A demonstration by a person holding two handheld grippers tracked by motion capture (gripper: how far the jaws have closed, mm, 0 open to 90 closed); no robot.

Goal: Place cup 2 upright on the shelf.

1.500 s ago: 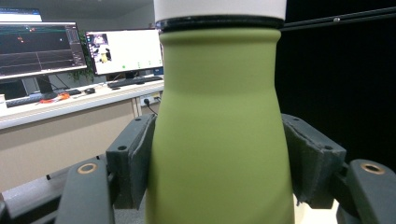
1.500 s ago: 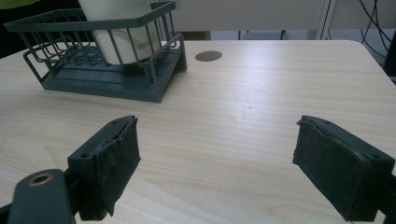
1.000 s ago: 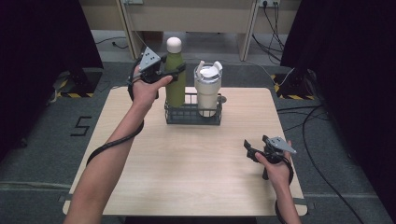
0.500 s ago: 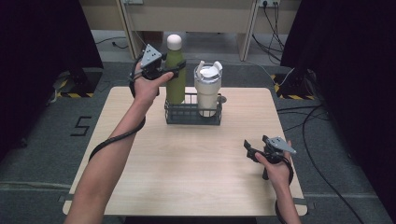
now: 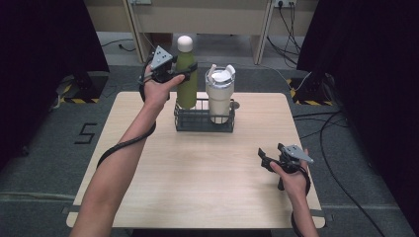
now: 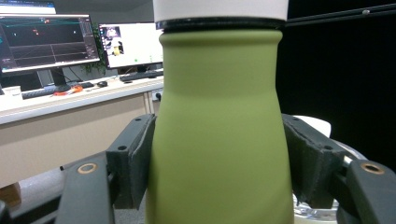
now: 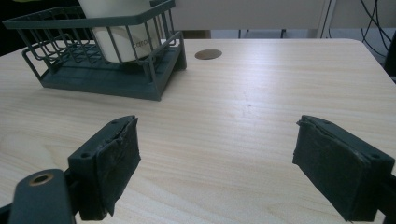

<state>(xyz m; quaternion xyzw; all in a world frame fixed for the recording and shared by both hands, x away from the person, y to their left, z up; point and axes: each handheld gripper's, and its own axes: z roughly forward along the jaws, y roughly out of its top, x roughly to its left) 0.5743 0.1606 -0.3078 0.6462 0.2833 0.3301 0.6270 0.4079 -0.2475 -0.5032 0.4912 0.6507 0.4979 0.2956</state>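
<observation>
A tall olive-green bottle (image 5: 186, 81) with a white cap stands at the left end of a dark wire basket (image 5: 202, 123). My left gripper (image 5: 185, 71) is shut on its upper body, one pad on each side (image 6: 219, 163). Seen along my right gripper's jaws, the basket's left half (image 7: 60, 60) shows bare wires, so the bottle's base is up off the basket floor. A white tumbler (image 5: 220, 94) with a lid sits in the basket's right half. My right gripper (image 5: 263, 159) rests low over the table's right front, open, with nothing between its pads (image 7: 215, 168).
The light wooden table (image 5: 197, 182) has bare surface in front of the basket. A small brown disc (image 7: 208, 54) is set in the tabletop behind the basket. Cables trail on the floor at the right. Monitors on a desk (image 6: 51, 42) stand beyond the table.
My left gripper has risen a little with the green bottle in it. The right gripper has stayed where it was.
</observation>
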